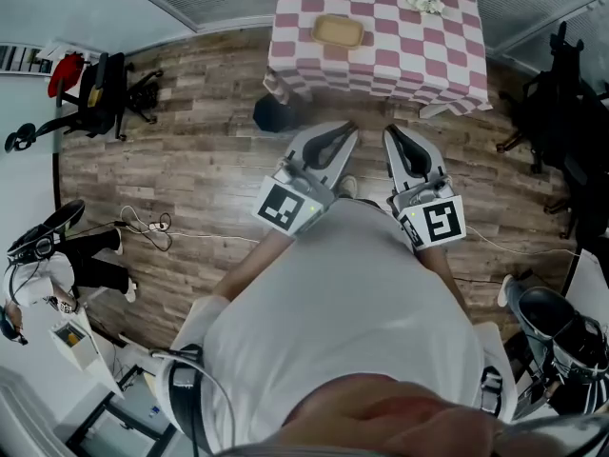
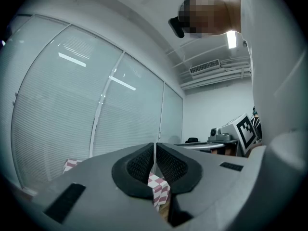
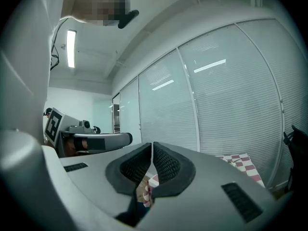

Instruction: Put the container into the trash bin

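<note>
Container [image 1: 338, 31] sits untouched on the checkered table [image 1: 419, 60]; we hold left gripper [image 1: 344, 133] and right gripper [image 1: 396, 135] well back, jaws pressed together on nothing. Everything remains.

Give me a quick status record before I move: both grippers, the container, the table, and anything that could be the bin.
left gripper: shut, nothing between the jaws
right gripper: shut, nothing between the jaws
container: tan, shallow, lying on the table, untouched
table: checkered cloth, ahead of both grippers
possible bin: dark round object on the floor by the table's near left corner; cannot confirm what it is
task state: container not yet picked up
</note>
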